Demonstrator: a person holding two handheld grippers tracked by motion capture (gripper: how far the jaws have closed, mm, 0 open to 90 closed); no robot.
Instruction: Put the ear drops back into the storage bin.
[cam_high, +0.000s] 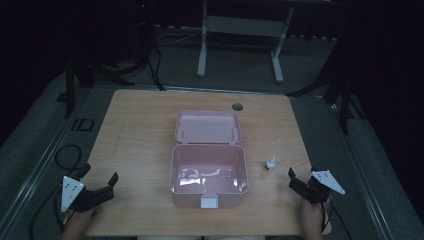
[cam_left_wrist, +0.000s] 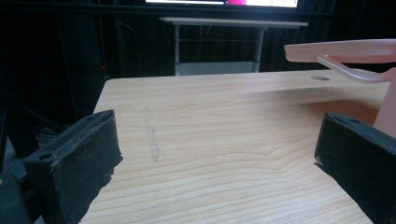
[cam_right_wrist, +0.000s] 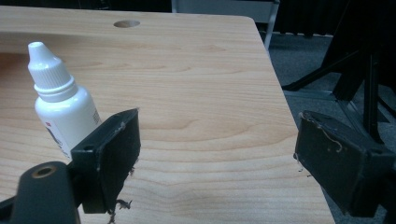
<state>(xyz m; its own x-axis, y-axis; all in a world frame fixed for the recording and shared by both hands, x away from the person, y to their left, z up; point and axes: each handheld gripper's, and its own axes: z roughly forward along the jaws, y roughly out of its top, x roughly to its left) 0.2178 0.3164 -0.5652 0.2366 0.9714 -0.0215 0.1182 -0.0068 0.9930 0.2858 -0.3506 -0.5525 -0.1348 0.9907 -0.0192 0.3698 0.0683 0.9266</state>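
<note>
Pink plastic box (cam_high: 208, 175) sits lid-open mid-worktop (cam_high: 140, 130), small white dropper bottle (cam_high: 270, 163) upright just right of it, probably awaiting packing, while left gripper (cam_high: 99, 180) and right gripper (cam_high: 300, 181) flank it, both gaping, empty.

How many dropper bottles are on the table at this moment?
1. A small white dropper bottle stands upright right of the open pink box, near the right gripper. Anything inside the box is hard to make out.
</note>
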